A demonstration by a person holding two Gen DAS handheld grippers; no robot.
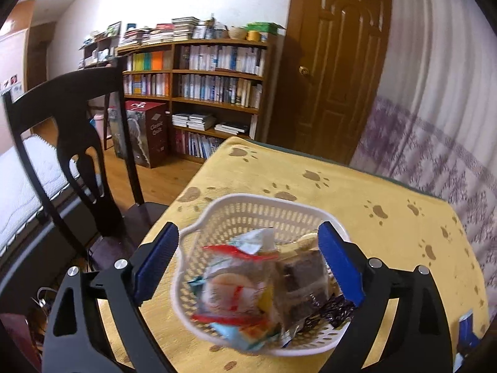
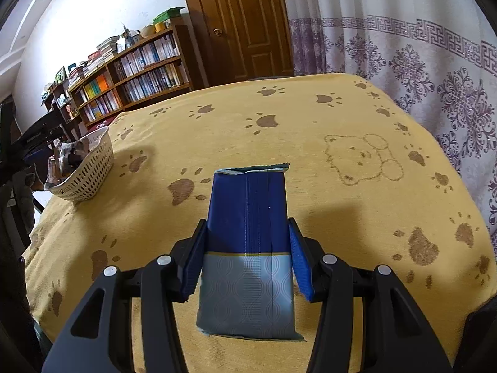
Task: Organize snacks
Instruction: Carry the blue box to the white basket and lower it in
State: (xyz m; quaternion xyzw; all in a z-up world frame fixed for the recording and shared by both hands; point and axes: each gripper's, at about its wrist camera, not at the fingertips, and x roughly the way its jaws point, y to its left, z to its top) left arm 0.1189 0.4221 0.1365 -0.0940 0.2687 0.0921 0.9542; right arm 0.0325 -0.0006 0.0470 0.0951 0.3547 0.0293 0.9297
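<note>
Starting from the left side: the left gripper (image 1: pixel 250 262) has its blue-padded fingers (image 1: pixel 158 259) spread wide, released, with nothing pinched. Its left pad sits just outside the white perforated plastic basket (image 1: pixel 264 209), while the right pad is over the basket's right part, above the snacks. Whether either pad touches the rim, can't tell, the shot is a bit blurry. Between the fingers, inside the basket, is a heap of wrapped snacks: a clear packet with red trim (image 1: pixel 231 292) and a dark brown wrapped bar (image 1: pixel 299 275) next to it.

The basket sits near the left edge of the yellow paw-print tablecloth (image 1: pixel 388 186), and just past that edge, left of the claw, is a dark wooden chair (image 1: pixel 77 143), so not much room on that side. Ahead and to the right of the claw the cloth is bare.

Over to the right gripper (image 2: pixel 248 250): it's clenched on a blue and silver foil snack pouch (image 2: pixel 248 248), pads pressed against both long sides, the pouch pointing straight ahead between the fingers. Lots of open cloth ahead and to both sides of this claw; the basket is well apart, off to its far left by the table edge.
</note>
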